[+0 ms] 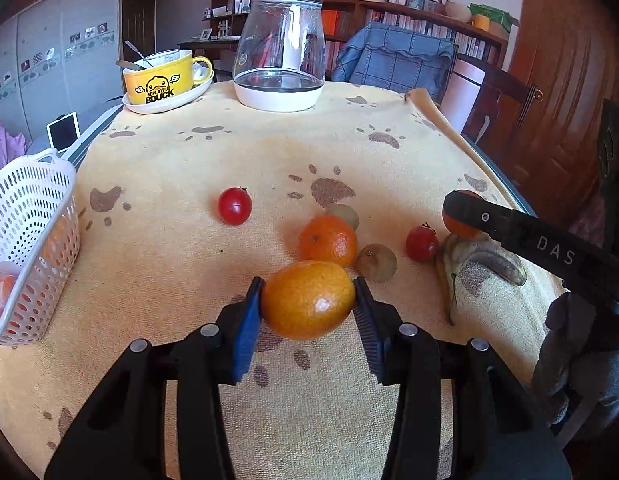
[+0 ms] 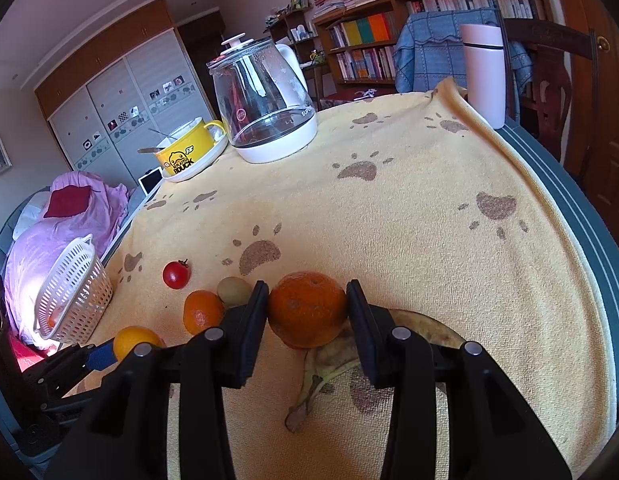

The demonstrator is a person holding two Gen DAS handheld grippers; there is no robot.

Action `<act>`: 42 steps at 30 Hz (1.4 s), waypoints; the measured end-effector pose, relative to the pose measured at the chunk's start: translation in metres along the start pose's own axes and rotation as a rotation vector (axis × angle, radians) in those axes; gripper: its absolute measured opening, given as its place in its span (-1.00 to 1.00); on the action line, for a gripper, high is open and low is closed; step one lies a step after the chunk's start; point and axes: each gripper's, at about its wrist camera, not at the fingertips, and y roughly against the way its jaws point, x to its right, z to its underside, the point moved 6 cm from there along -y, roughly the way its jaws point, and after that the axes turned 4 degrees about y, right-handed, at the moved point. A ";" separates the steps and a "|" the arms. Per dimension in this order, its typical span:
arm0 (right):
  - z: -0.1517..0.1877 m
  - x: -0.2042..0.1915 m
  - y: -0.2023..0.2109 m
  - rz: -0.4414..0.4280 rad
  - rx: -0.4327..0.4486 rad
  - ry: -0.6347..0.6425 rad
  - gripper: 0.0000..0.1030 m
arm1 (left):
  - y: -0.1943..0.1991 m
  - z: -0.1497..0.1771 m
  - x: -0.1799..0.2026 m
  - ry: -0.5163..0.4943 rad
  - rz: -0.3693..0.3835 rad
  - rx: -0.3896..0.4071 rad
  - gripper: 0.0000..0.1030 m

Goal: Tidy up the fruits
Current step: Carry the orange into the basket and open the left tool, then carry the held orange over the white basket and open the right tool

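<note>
Left hand-held gripper grips an orange; right hand-held gripper grips a tangerine. Basket stands at the tabletop's left edge, nearer the left.

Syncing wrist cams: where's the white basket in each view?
Left wrist: white basket at the far left edge, on the yellow towel.
Right wrist: basket at lower left, tilted, by the towel's left edge.
Shared landmark: the yellow duck mug, beside the glass kettle.
</note>
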 end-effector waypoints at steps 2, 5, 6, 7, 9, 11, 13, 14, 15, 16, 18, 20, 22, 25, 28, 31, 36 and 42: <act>0.001 0.000 -0.001 0.003 -0.001 0.001 -0.21 | 0.007 -0.005 -0.011 0.009 -0.025 0.024 -0.11; 0.002 0.000 -0.002 0.009 -0.002 0.005 -0.21 | 0.020 -0.014 -0.031 0.033 -0.065 0.062 -0.11; 0.002 0.000 -0.002 0.014 -0.002 0.008 -0.21 | 0.024 -0.017 -0.038 0.044 -0.077 0.075 -0.11; 0.002 0.000 -0.002 0.017 -0.002 0.010 -0.21 | 0.028 -0.020 -0.045 0.056 -0.089 0.085 -0.11; 0.003 -0.001 -0.004 0.020 -0.004 0.013 -0.21 | 0.035 -0.025 -0.061 0.079 -0.114 0.104 -0.11; 0.004 -0.002 -0.005 0.024 -0.006 0.016 -0.21 | 0.041 -0.029 -0.076 0.101 -0.141 0.117 -0.11; 0.004 -0.002 -0.005 0.027 -0.008 0.018 -0.21 | 0.047 -0.032 -0.091 0.122 -0.164 0.129 -0.11; 0.005 -0.002 -0.006 0.029 -0.008 0.020 -0.21 | 0.050 -0.033 -0.099 0.132 -0.176 0.136 -0.11; 0.005 -0.002 -0.006 0.030 -0.008 0.021 -0.21 | 0.053 -0.034 -0.106 0.142 -0.187 0.142 -0.11; 0.005 -0.002 -0.006 0.032 -0.009 0.021 -0.21 | 0.055 -0.035 -0.114 0.151 -0.198 0.148 -0.11; 0.006 -0.002 -0.007 0.037 -0.011 0.023 -0.21 | 0.061 -0.037 -0.127 0.168 -0.219 0.160 -0.11; 0.007 -0.002 -0.008 0.041 -0.013 0.024 -0.21 | 0.065 -0.038 -0.140 0.184 -0.237 0.170 -0.11; 0.007 -0.003 -0.009 0.045 -0.014 0.027 -0.21 | 0.069 -0.039 -0.152 0.200 -0.256 0.179 -0.11; 0.008 -0.003 -0.009 0.049 -0.013 0.030 -0.21 | 0.073 -0.041 -0.169 0.228 -0.279 0.191 -0.11; 0.008 -0.003 -0.010 0.052 -0.012 0.033 -0.21 | 0.076 -0.040 -0.184 0.250 -0.297 0.198 -0.11; 0.008 -0.004 -0.010 0.055 -0.010 0.034 -0.21 | 0.080 -0.040 -0.196 0.268 -0.310 0.205 -0.11; 0.008 -0.005 -0.010 0.062 -0.006 0.038 -0.21 | 0.086 -0.042 -0.217 0.314 -0.332 0.233 0.00; 0.009 -0.004 -0.010 0.066 -0.005 0.042 -0.21 | 0.100 -0.042 -0.236 0.375 -0.365 0.286 0.52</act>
